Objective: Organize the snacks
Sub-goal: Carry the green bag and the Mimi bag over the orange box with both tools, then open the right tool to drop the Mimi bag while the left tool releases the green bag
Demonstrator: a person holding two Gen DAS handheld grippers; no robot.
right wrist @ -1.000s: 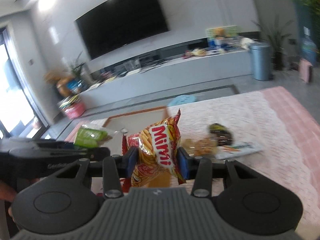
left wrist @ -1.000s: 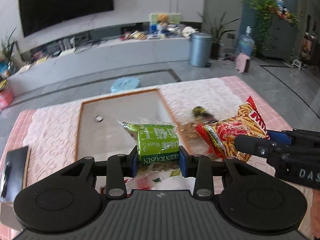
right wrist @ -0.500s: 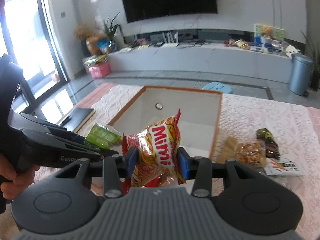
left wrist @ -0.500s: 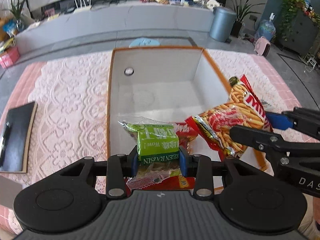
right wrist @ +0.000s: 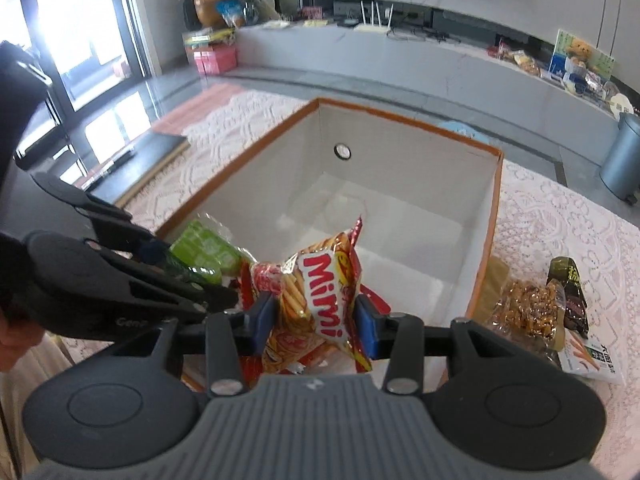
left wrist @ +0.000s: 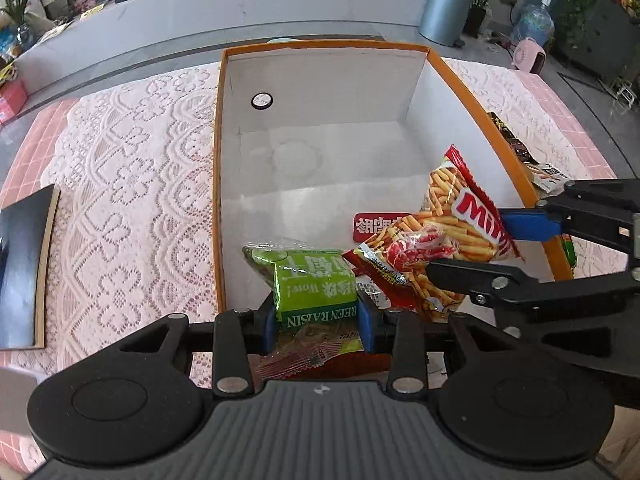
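My left gripper (left wrist: 317,314) is shut on a green raisin packet (left wrist: 314,280), held over the near end of an open white box with an orange rim (left wrist: 218,184). Beside it, my right gripper (right wrist: 316,322) is shut on a red and yellow Mimi snack bag (right wrist: 320,292), also above the box's near end (right wrist: 494,216). The Mimi bag (left wrist: 448,232) and the right gripper's fingers (left wrist: 528,226) show at the right of the left wrist view. The green packet (right wrist: 204,250) appears left of the bag in the right wrist view. Other red packets (left wrist: 376,226) lie on the box floor below.
Several loose snacks (right wrist: 532,308) lie on the lace tablecloth right of the box, among them a dark packet (right wrist: 570,284) and a white one (right wrist: 592,360). A black notebook (left wrist: 24,272) rests on the cloth to the left. A hand (right wrist: 12,332) holds the left gripper.
Both grippers have moved forward and down over the box, still holding their packets. The right one has swung left from beside the box, and the box interior now fills both views.
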